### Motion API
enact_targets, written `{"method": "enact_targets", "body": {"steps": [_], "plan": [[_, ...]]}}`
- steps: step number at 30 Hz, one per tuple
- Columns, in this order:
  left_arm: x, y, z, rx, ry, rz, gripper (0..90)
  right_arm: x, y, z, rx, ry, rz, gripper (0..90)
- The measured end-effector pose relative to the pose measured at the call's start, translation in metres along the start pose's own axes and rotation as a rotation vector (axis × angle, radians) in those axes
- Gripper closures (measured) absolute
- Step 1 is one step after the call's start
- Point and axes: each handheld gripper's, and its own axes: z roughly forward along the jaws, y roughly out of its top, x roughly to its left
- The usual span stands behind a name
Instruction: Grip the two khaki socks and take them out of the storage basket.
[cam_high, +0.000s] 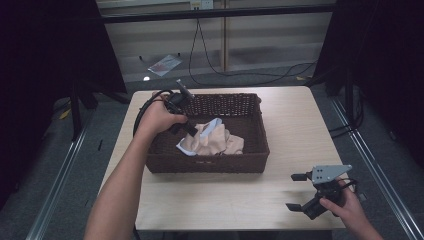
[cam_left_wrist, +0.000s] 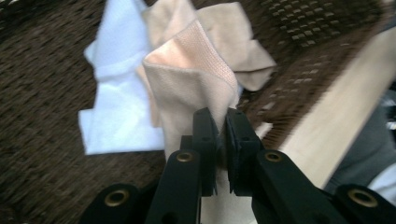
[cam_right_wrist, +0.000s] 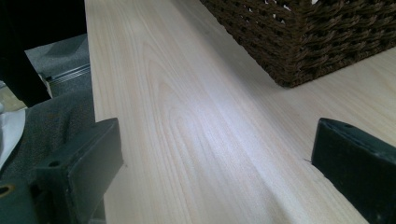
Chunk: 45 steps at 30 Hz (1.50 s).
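A dark brown wicker basket (cam_high: 252, 131) stands in the middle of the light wooden table (cam_high: 295, 120). Inside it lie a peach cloth (cam_high: 220, 141) and a white cloth (cam_high: 186, 148). My left gripper (cam_high: 192, 131) reaches into the basket from its left side. In the left gripper view its jaws are shut on a raised fold of the peach cloth (cam_left_wrist: 191, 79), with the white cloth (cam_left_wrist: 116, 93) lying behind it on the basket floor (cam_left_wrist: 42, 93). My right gripper (cam_high: 296, 191) hovers open at the table's front right. The right gripper view has its jaws wide apart over bare wood (cam_right_wrist: 187, 121).
The basket's near corner (cam_right_wrist: 299, 42) stands ahead of my right gripper. Black cables (cam_high: 210, 65) trail across the grey floor behind the table. A sheet of plastic (cam_high: 164, 64) lies on the floor at the back left. Dark curtains flank both sides.
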Motion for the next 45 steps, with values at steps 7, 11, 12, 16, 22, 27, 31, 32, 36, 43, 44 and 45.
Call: {"method": "enact_targets", "body": {"steps": [7, 11, 12, 16, 22, 27, 31, 32, 36, 43, 44, 45], "plan": [[-0.012, -0.001, -0.011, 0.010, -0.014, 0.022, 84.0, 0.000, 0.000, -0.001, -0.002, -0.002, 0.001, 1.3], [-0.019, -0.002, -0.015, 0.024, -0.013, 0.049, 84.0, 0.000, 0.000, -0.001, 0.000, -0.002, 0.001, 1.3], [-0.021, -0.002, -0.016, 0.021, -0.013, 0.054, 84.0, 0.000, 0.000, -0.001, -0.001, -0.002, -0.001, 1.3], [-0.029, -0.003, -0.019, 0.023, -0.029, 0.075, 84.0, 0.000, 0.000, -0.001, -0.001, -0.002, 0.001, 1.3], [-0.041, -0.006, -0.020, 0.042, -0.042, 0.116, 84.0, 0.000, 0.000, -0.001, 0.000, 0.000, -0.001, 1.3], [-0.053, -0.006, -0.017, 0.052, -0.070, 0.142, 84.0, 0.000, 0.000, 0.000, 0.003, 0.002, 0.000, 1.3], [-0.061, -0.006, -0.014, 0.047, -0.072, 0.170, 84.0, 0.000, 0.000, 0.000, 0.002, 0.003, -0.001, 1.3], [-0.063, -0.006, -0.013, 0.051, -0.075, 0.182, 84.0, 0.000, 0.000, 0.000, 0.004, 0.001, -0.002, 1.3], [-0.070, -0.008, -0.009, 0.054, -0.092, 0.210, 84.0, 0.000, 0.000, 0.001, 0.004, 0.001, -0.001, 1.3], [-0.077, -0.010, 0.000, 0.056, -0.095, 0.241, 84.0, 0.000, 0.000, 0.001, 0.004, 0.000, 0.000, 1.3], [-0.079, -0.011, 0.001, 0.064, -0.096, 0.248, 84.0, 0.000, 0.000, 0.001, 0.004, -0.002, -0.001, 1.3], [-0.080, -0.011, 0.003, 0.055, -0.101, 0.246, 84.0, 0.000, 0.000, 0.001, 0.005, -0.002, -0.001, 1.3]]}}
